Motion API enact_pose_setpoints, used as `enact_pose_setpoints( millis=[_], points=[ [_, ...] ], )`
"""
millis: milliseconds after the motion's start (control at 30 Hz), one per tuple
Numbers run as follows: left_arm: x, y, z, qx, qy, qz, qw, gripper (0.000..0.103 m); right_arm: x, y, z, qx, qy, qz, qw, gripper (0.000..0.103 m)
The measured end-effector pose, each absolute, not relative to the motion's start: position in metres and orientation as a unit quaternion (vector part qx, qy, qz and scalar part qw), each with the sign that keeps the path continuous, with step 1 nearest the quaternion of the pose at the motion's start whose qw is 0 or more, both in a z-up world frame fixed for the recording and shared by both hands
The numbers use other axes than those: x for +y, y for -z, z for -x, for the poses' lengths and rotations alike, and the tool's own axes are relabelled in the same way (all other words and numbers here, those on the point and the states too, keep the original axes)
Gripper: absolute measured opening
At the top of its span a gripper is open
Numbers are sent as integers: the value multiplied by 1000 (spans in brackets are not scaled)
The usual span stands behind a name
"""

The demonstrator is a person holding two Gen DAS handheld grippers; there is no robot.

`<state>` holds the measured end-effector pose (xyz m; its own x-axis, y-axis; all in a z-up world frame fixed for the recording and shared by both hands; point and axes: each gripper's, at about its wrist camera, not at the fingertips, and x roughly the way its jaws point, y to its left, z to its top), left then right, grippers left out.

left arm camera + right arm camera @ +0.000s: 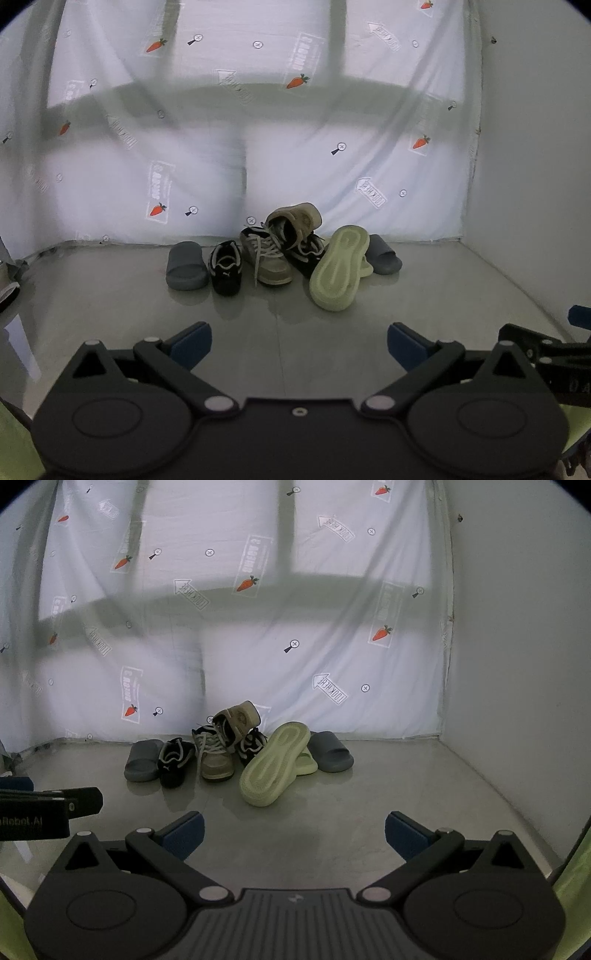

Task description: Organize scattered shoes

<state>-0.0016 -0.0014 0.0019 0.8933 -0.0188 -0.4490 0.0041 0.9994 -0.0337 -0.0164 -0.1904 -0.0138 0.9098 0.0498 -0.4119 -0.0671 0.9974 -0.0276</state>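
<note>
A heap of shoes lies on the grey floor against the hanging sheet. From the left: a grey slide (187, 266) (143, 759), a black sneaker (226, 267) (175, 761), a beige laced sneaker (267, 258) (214, 755) with its mate (299, 218) (238, 716) tipped over on top, another black sneaker (308, 254) (253, 746), a pale green slide (340, 267) (275, 764) sole-up on its mate, and a second grey slide (384, 254) (330, 757). My left gripper (299, 347) and right gripper (294, 834) hang open and empty, well short of the heap.
A white sheet (295, 147) printed with carrots hangs behind the shoes. A plain wall (517, 664) closes the right side. Bare floor (388, 794) stretches between grippers and heap. Another shoe's edge (7, 291) shows at far left.
</note>
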Motion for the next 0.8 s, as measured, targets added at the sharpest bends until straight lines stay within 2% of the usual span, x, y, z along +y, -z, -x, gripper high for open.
enact_pose_setpoints(
  millis=[800],
  points=[
    [7, 10, 10, 217, 9, 9, 976, 103, -181, 12, 24, 209, -21, 29, 977, 103]
  ],
)
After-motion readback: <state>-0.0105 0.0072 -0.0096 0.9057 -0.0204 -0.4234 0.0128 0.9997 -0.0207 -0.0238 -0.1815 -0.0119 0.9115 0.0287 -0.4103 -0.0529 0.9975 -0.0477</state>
